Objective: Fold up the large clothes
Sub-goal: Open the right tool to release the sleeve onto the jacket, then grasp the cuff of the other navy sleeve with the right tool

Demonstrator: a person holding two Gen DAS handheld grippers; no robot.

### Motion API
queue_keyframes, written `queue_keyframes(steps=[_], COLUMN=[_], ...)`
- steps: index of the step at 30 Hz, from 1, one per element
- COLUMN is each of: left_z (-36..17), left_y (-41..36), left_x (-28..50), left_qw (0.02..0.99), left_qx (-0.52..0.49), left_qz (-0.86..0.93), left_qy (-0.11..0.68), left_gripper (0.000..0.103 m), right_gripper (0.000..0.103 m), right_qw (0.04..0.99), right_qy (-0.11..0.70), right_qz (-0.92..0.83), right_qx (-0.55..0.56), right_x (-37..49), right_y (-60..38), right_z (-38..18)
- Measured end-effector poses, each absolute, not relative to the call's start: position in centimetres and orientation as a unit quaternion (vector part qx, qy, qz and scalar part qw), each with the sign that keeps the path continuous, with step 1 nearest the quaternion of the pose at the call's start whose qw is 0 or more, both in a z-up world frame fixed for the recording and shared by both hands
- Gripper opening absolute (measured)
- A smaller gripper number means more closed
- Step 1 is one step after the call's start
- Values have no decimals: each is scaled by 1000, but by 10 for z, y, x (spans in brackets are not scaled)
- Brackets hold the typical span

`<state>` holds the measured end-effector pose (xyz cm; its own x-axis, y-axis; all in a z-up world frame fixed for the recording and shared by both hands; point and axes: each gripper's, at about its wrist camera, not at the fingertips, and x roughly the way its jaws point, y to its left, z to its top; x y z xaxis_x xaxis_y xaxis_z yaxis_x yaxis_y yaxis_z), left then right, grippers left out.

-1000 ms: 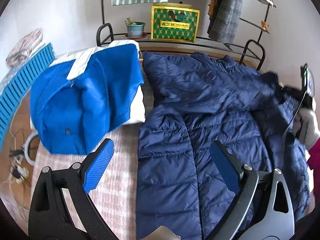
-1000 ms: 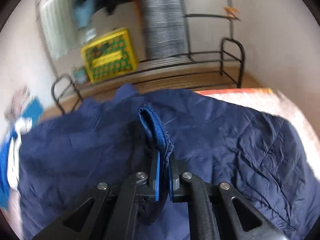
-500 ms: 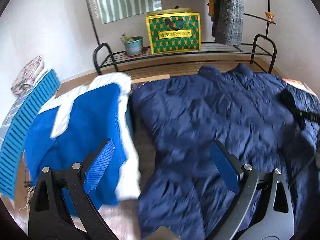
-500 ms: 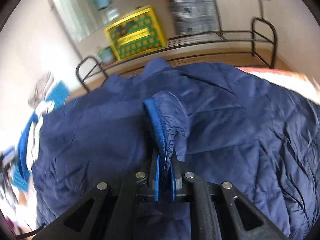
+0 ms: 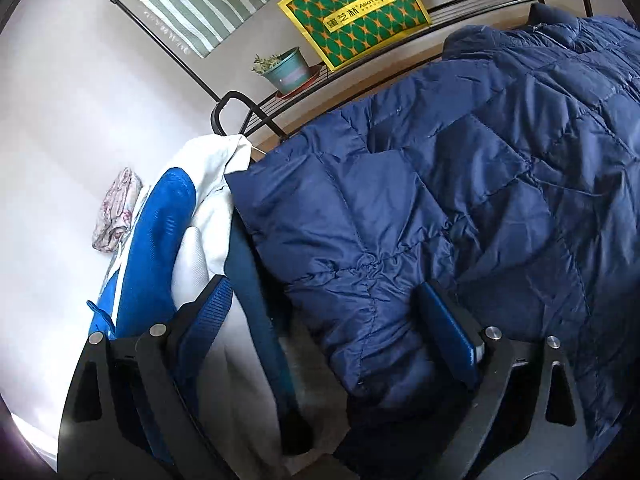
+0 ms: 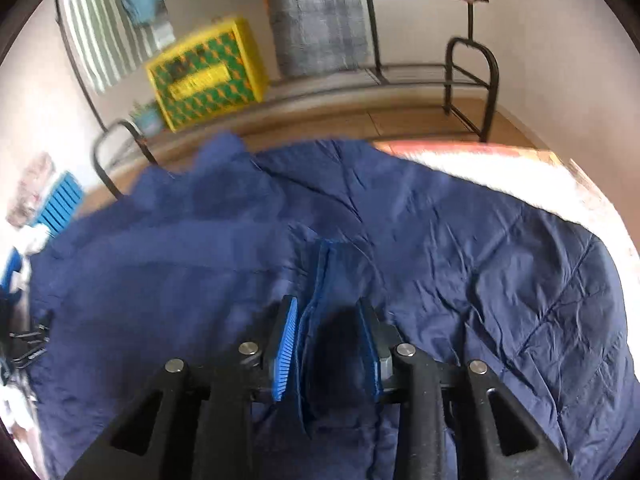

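A navy quilted jacket [image 5: 500, 160] lies spread out, and it fills the lower half of the right wrist view [image 6: 480, 260]. My left gripper [image 5: 322, 286] is open wide, low over the end of the jacket's left sleeve [image 5: 360, 320], with the sleeve between its blue pads [image 5: 208, 312]. My right gripper [image 6: 326, 301] points down at the jacket and its jaws are opening. The other sleeve's cuff [image 6: 320, 264] sits loose between them, with a gap on its right side.
A folded blue and white garment [image 5: 160, 248] lies just left of the jacket. Behind stand a black metal rack [image 5: 240, 108] with a yellow-green bag [image 5: 352, 12] and a potted plant [image 5: 286, 70]. A grey garment [image 6: 316, 12] hangs above. A bright cloth-covered surface [image 6: 500, 172] shows at the far right.
My left gripper has dropped, rolled and closed in on the jacket's left sleeve end. My right gripper has lowered the cuff onto the jacket and its jaws have parted from it.
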<state>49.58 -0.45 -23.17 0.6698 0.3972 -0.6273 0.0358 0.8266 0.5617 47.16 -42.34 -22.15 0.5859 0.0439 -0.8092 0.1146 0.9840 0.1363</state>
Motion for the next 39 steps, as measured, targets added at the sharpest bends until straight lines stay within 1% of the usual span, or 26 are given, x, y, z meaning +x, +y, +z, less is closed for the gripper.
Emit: queue_keyframes(steps=[3, 6, 9, 11, 12, 14, 16, 23, 29, 33, 36, 39], left_z=[-218, -183, -146, -117, -107, -84, -64, -23, -23, -34, -44, -54], left_y=[0, 10, 15, 14, 12, 8, 5, -9, -25, -44, -51, -55], left_x=[494, 482, 465, 446, 438, 413, 385, 292, 240, 216, 212, 213], left_qw=[880, 900, 914, 922, 925, 930, 935, 938, 931, 923, 918, 914], left_qx=[241, 184, 130, 115, 112, 104, 88, 52, 22, 27, 22, 22], left_qz=[82, 59, 31, 15, 10, -2, -25, -85, -131, -156, -165, -165], left_qy=[400, 390, 384, 369, 363, 351, 342, 333, 341, 350, 360, 370], left_gripper=[97, 96, 96, 96, 96, 96, 96, 96, 96, 96, 96, 96], right_gripper=[31, 34, 45, 56, 58, 67, 71, 72, 72, 70, 63, 61], right_qw=[892, 904, 916, 925, 931, 940, 942, 928, 907, 883, 861, 833], right_qy=[442, 414, 385, 362, 348, 325, 319, 335, 353, 365, 374, 381], right_qz=[-16, -5, 2, 2, -4, -16, -32, -97, -173, -216, -248, -277], right_qx=[89, 106, 113, 112, 107, 103, 103, 129, 154, 199, 240, 291], right_x=[464, 442, 410, 382, 364, 327, 297, 193, 119, 77, 57, 45], right_y=[-424, -429, -435, -439, -442, -451, -465, -532, -588, -630, -664, -697], right_z=[-214, -191, -166, -148, -138, -121, -107, -81, -91, -110, -133, -160])
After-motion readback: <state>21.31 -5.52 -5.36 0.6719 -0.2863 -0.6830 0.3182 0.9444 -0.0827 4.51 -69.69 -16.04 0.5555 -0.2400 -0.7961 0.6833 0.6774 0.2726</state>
